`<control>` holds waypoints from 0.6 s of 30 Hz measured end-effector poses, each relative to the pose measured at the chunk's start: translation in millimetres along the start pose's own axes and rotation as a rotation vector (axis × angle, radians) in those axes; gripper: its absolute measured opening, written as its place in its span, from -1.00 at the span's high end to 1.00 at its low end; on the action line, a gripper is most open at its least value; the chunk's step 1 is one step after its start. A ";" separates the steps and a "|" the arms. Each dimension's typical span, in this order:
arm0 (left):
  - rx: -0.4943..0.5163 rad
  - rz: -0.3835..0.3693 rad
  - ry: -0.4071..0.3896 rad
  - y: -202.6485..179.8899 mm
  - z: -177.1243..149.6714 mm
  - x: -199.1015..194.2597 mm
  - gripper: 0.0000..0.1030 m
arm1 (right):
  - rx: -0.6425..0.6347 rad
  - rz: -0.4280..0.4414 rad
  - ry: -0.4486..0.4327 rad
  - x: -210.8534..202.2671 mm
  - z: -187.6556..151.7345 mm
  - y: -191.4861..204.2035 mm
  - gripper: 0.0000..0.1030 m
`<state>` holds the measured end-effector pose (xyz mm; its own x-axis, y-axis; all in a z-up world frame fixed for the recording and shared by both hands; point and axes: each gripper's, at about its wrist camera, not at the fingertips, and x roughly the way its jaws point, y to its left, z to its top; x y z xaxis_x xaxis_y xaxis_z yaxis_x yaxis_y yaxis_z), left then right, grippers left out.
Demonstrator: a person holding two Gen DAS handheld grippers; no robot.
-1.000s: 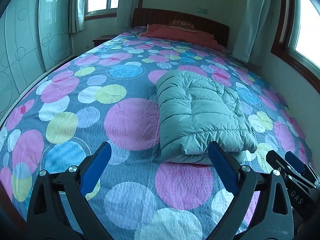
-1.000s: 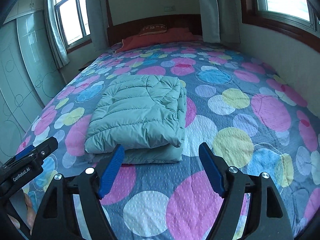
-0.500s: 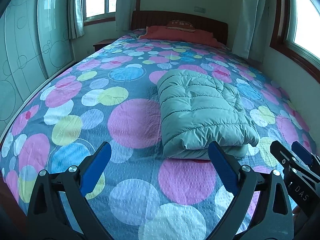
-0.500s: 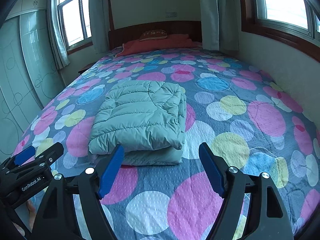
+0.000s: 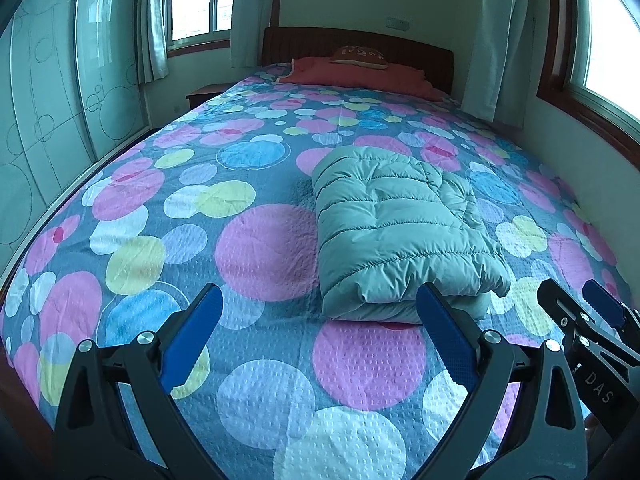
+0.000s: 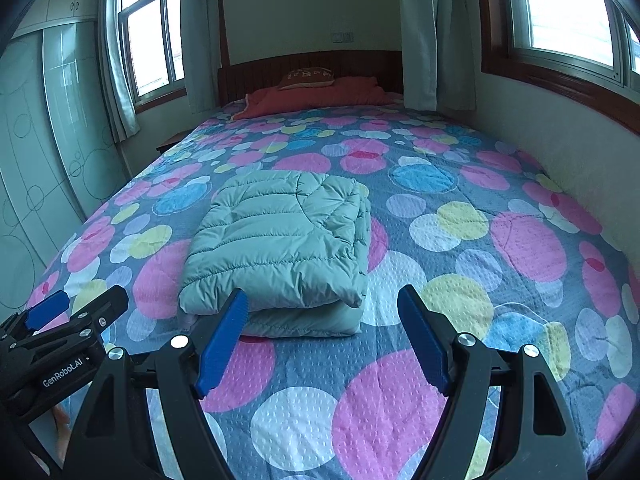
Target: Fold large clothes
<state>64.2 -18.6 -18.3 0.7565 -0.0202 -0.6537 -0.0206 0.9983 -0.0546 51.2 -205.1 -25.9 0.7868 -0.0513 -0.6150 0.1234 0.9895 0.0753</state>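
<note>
A pale green quilted puffer jacket point(image 5: 396, 232) point(image 6: 280, 244) lies folded into a thick rectangular bundle on the bed. My left gripper point(image 5: 318, 304) hovers over the bedspread short of the bundle's near edge, jaws wide apart with nothing between the blue pads; its right fingertip overlaps the bundle's near corner in the picture. My right gripper point(image 6: 322, 300) stands open the same way just before the bundle's near edge, empty. Each gripper shows at the other view's lower corner: the right gripper point(image 5: 580, 312) and the left gripper point(image 6: 76, 308).
The bedspread point(image 5: 264, 248) point(image 6: 472, 280) is grey-blue with pink, blue, yellow and white circles. A red pillow point(image 5: 360, 72) lies by the dark headboard point(image 6: 312, 64). A wall with windows runs along the bed's right side point(image 6: 560, 144); frosted wardrobe doors point(image 5: 48, 120) stand left.
Both views have tipped slightly upward, so more of the room shows and the jacket sits a little lower in the picture. The jacket has not moved and both grippers stay open.
</note>
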 end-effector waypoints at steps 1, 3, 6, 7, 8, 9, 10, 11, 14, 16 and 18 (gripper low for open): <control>0.001 -0.002 0.000 -0.4 0.1 -0.2 -0.89 | -0.001 0.001 0.000 -0.1 0.0 0.4 -0.47; 0.002 0.000 0.000 -0.6 0.1 -0.8 -0.89 | -0.003 0.001 0.001 0.1 -0.1 1.1 -0.47; 0.002 -0.004 0.000 -0.3 0.4 -0.8 -0.89 | -0.003 0.002 0.004 0.6 -0.6 1.9 -0.47; 0.002 -0.003 0.001 -0.1 0.4 -0.7 -0.89 | -0.003 0.002 0.004 0.5 -1.1 2.3 -0.47; 0.001 -0.003 0.003 0.0 0.3 -0.6 -0.89 | -0.004 0.001 0.004 0.6 -1.2 2.4 -0.47; 0.002 -0.003 0.003 0.1 0.3 0.0 -0.89 | -0.004 0.002 0.003 0.5 -1.2 2.4 -0.47; 0.000 -0.002 0.006 0.3 0.3 0.2 -0.89 | -0.004 0.001 0.003 0.6 -1.3 2.5 -0.47; -0.002 0.000 0.008 0.5 0.2 0.6 -0.89 | -0.004 0.000 0.003 0.6 -1.3 2.6 -0.47; -0.005 0.005 0.011 1.0 -0.7 1.2 -0.89 | -0.010 0.000 0.006 1.2 -1.8 3.6 -0.47; -0.004 0.004 0.009 1.0 -0.9 1.3 -0.89 | -0.014 0.000 0.007 1.8 -2.4 4.8 -0.47; -0.003 0.004 0.009 1.1 -0.8 1.5 -0.89 | -0.018 0.000 0.009 2.7 -3.1 5.8 -0.47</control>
<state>64.9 -17.6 -20.0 0.7502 -0.0166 -0.6610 -0.0258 0.9982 -0.0544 52.2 -199.1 -29.6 0.7811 -0.0505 -0.6223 0.1128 0.9917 0.0611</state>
